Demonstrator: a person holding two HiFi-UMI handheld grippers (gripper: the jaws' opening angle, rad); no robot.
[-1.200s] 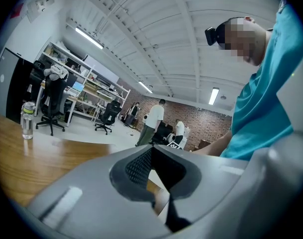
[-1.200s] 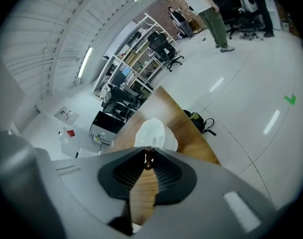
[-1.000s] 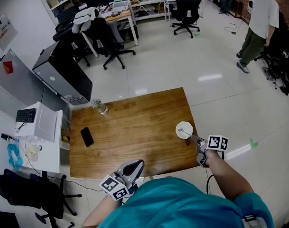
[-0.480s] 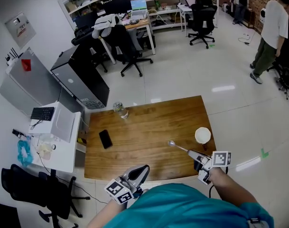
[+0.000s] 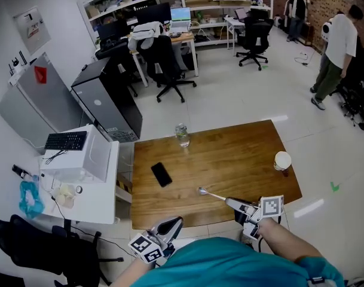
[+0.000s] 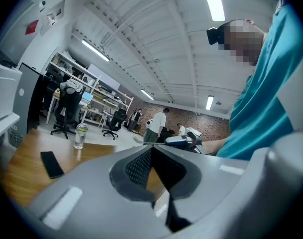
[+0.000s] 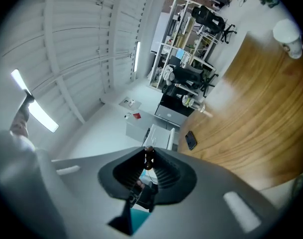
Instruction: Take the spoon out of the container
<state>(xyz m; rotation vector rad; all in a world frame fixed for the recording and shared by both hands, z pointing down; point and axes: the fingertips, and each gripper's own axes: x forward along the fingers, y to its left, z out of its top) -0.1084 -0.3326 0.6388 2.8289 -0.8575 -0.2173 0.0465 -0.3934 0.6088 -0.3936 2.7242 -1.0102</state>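
A white paper cup (image 5: 282, 160), the container, stands near the right edge of the wooden table (image 5: 241, 154). The metal spoon (image 5: 209, 194) is outside it, held low over the table's front part with its bowl pointing left. My right gripper (image 5: 231, 202) is shut on the spoon's handle. In the right gripper view the spoon (image 7: 148, 159) shows end-on between the jaws, with the cup (image 7: 288, 33) far off at the upper right. My left gripper (image 5: 176, 221) hangs below the table's front edge, shut with nothing in it; its jaws meet at the tip (image 6: 150, 151).
A black phone (image 5: 161, 174) lies on the table's left half and a water bottle (image 5: 182, 135) stands at its far edge. A white desk with a keyboard (image 5: 68, 141) is to the left. People (image 5: 334, 52) stand at the far right among office chairs (image 5: 167, 64).
The spoon was in the cup a second ago; my right gripper has lifted it out and carried it left and toward me. The cup stayed on the table. The left gripper held still.
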